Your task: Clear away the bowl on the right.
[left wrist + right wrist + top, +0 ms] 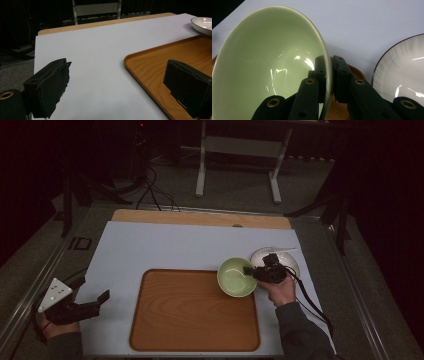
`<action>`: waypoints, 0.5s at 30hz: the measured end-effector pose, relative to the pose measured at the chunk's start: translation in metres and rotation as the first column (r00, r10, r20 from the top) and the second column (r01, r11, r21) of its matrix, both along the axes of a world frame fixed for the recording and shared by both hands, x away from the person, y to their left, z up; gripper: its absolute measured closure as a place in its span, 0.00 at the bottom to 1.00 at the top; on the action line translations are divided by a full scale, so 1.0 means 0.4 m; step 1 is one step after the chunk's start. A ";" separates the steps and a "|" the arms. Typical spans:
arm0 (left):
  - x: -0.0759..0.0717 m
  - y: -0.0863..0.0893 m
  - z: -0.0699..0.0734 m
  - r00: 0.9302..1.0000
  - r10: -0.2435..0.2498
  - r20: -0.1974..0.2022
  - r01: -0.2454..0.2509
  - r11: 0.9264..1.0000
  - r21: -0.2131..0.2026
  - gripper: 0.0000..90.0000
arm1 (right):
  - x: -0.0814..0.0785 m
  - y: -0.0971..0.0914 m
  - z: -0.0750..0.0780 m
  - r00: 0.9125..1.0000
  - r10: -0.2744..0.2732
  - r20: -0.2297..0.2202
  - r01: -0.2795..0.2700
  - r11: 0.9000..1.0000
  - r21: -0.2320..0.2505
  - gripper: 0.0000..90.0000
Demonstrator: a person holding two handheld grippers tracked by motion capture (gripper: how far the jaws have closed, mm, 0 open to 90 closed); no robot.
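My right gripper [255, 271] is clamped on the rim of the pale green ceramic bowl [234, 278], one jaw inside the wall and one outside, as the right gripper view shows plainly. The bowl sits at the far right corner of the shallow wooden tray with rounded corners [192, 332], overlapping its edge, and I cannot tell from above whether it rests there or hangs just clear. The bulk of the tray lies to the left of my right hand and towards me, so I judge any setting-down would carry the bowl that way. Just behind my right gripper is the white plate with a dark rim [402, 75], close beside the bowl. My left gripper [92, 302] hovers over the light grey table mat [165, 245], jaws apart and holding nothing, well away from the bowl.
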State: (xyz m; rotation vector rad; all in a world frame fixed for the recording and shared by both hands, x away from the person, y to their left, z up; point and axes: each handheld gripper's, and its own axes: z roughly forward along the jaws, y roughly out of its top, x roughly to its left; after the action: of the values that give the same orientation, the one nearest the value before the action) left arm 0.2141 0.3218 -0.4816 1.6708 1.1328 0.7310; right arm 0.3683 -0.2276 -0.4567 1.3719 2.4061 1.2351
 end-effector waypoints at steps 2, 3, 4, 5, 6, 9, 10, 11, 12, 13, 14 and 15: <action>0.000 0.000 0.000 1.000 0.000 0.000 0.000 1.000 0.000 0.07 | -0.001 0.001 -0.001 1.000 0.002 -0.001 -0.002 1.000 0.002 0.92; 0.000 0.000 0.000 1.000 0.000 0.001 0.000 1.000 0.000 0.07 | -0.004 0.004 -0.001 1.000 0.007 -0.001 -0.007 1.000 0.009 0.92; 0.000 0.000 0.000 1.000 0.000 0.001 0.000 1.000 0.000 0.07 | -0.004 0.004 -0.001 1.000 0.007 -0.001 -0.007 1.000 0.009 0.92; 0.000 0.000 0.000 1.000 0.000 0.000 0.000 1.000 0.000 0.07 | -0.006 0.005 -0.001 1.000 0.010 0.000 -0.010 1.000 0.012 0.92; 0.000 0.000 0.000 1.000 0.000 0.000 0.000 1.000 0.000 0.07 | -0.007 0.006 0.000 1.000 0.011 0.002 -0.011 1.000 0.012 0.92; 0.000 0.000 0.000 1.000 0.001 0.000 -0.001 1.000 0.000 0.07 | -0.009 0.007 -0.001 1.000 0.015 0.006 -0.015 1.000 0.010 0.92; 0.000 0.000 0.000 1.000 0.000 0.000 0.000 1.000 0.000 0.07 | -0.012 0.009 -0.001 1.000 0.015 0.014 -0.015 1.000 0.003 0.92; 0.000 0.000 0.000 1.000 0.000 0.000 0.000 1.000 0.000 0.07 | -0.013 0.010 -0.002 1.000 0.017 0.016 -0.016 1.000 0.000 0.92; 0.001 0.000 0.000 1.000 -0.001 0.000 0.001 1.000 0.001 0.07 | -0.014 0.011 -0.003 1.000 0.021 0.016 -0.021 1.000 -0.002 0.92; 0.001 -0.001 0.000 1.000 0.000 0.001 0.000 1.000 0.000 0.07 | -0.016 0.013 -0.004 1.000 0.022 0.016 -0.022 1.000 -0.004 0.92; 0.001 -0.001 0.000 1.000 -0.001 0.001 0.001 1.000 0.000 0.07 | -0.017 0.015 -0.005 1.000 0.024 0.015 -0.024 1.000 -0.004 0.92; 0.001 -0.001 0.000 1.000 -0.001 0.001 0.001 1.000 0.001 0.07 | -0.017 0.016 -0.006 1.000 0.028 0.013 -0.028 1.000 -0.003 0.92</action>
State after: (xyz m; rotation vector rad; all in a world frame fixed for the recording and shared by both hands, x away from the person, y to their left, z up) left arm 0.2143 0.3215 -0.4816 1.6710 1.1313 0.7322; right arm 0.3615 -0.2212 -0.4590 1.3294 2.4251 1.2428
